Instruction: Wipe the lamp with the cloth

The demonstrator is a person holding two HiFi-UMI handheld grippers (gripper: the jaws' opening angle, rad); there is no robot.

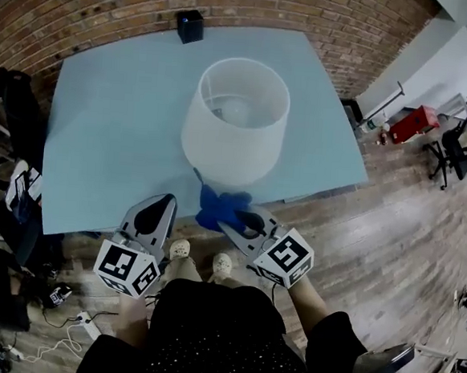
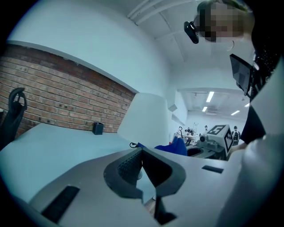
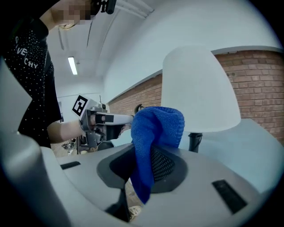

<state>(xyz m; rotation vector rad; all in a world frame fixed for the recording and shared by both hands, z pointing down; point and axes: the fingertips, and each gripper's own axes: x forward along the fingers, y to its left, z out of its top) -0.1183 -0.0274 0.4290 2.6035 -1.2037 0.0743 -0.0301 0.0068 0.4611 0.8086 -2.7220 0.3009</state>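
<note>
The right gripper (image 3: 148, 162) pinches the soft blue cloth (image 3: 156, 126) tight, the left gripper (image 2: 141, 158) is closed on nothing, and the lamp (image 1: 237, 126) looks light and tippy, so I'd rub its shade gently.

The left gripper (image 2: 142, 153) fills the bottom of the left gripper view, its two dark, ribbed fingers (image 2: 128, 166) pressed together at the tips with nothing between them. Beyond them stretches the pale blue counter (image 2: 53, 146), backed by a brick wall (image 2: 57, 97). The lamp (image 2: 148, 117) stands on the counter just past the fingers, its white shade upright, with a thin black cable (image 2: 132, 144) at its foot. A blue cloth (image 2: 173, 147) is bunched beside the shade, at the front of the right gripper (image 2: 195, 150). A small black box (image 2: 98, 128) sits by the wall, and a dark chair (image 2: 14, 111) shows at the far left.
</note>
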